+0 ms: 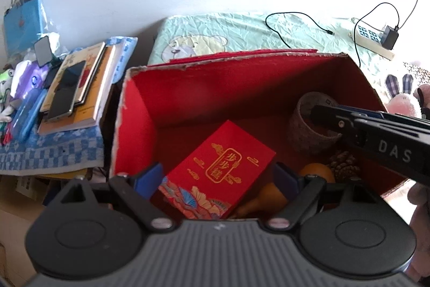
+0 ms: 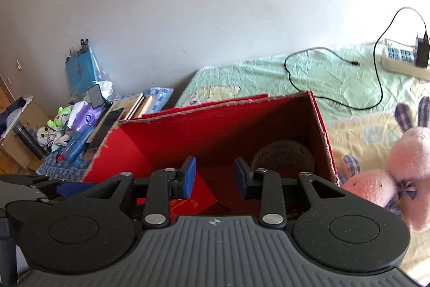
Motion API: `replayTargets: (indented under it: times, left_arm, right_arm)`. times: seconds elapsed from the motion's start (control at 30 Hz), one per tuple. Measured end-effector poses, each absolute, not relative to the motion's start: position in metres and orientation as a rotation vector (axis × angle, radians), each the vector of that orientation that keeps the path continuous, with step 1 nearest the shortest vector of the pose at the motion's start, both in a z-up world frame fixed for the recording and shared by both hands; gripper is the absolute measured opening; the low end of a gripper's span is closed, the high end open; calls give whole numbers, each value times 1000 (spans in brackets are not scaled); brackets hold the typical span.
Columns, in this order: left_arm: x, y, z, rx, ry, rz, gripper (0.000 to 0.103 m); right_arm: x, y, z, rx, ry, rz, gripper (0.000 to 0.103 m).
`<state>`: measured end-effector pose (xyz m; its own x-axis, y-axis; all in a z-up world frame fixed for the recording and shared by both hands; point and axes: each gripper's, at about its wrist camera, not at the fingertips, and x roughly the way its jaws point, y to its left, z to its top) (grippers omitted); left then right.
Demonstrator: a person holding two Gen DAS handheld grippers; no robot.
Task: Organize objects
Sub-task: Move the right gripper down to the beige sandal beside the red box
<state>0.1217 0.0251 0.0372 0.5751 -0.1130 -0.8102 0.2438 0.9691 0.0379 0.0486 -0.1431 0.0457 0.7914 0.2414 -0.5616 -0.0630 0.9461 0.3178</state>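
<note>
A red cardboard box [image 1: 139,109] stands open on the bed. On its floor lie a small red packet with gold lettering [image 1: 215,171], a brownish tape roll [image 1: 306,131], a pinecone [image 1: 344,166] and an orange gourd [image 1: 317,174]. My left gripper [image 1: 217,179] hovers above the packet, jaws wide open and holding nothing. My right gripper [image 1: 315,114] reaches in from the right, over the tape roll. In the right wrist view the right gripper [image 2: 215,175] is open with an empty gap, the tape roll [image 2: 285,152] lies beyond it, and the packet [image 2: 188,203] below.
Left of the box, a side table with a blue checked cloth [image 1: 53,152] holds books, a phone and a blue case. A power strip [image 2: 403,61] with a charger and cable lies on the green sheet. A pink plush rabbit [image 2: 397,174] sits right of the box.
</note>
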Motion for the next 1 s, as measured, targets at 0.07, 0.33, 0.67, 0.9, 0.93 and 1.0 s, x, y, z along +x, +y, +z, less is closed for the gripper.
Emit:
replayTargets:
  times: [0.07,0.33,0.67,0.9,0.93,1.0]
  left_arm:
    - [116,26,40,148,926,-203,87]
    - [94,30,52,136,898,-165,87]
    - [72,38,55,131,903,-115,87]
    - [61,40,56,134,898,-108,87]
    - [59,40,56,137,897,-106,87]
    - [57,41,55,142,899,-103,87]
  right_arm:
    - [42,-141,50,277,622,163,46]
    - [20,-134,57,284,614,211,47]
    - [-6,-127,64,357,592,343,47]
    - [-16,-125,63,391,584,402,46]
    - [-17,-125,62,392,588,409,46]
    - [-19,-125,61,399,593,419,46]
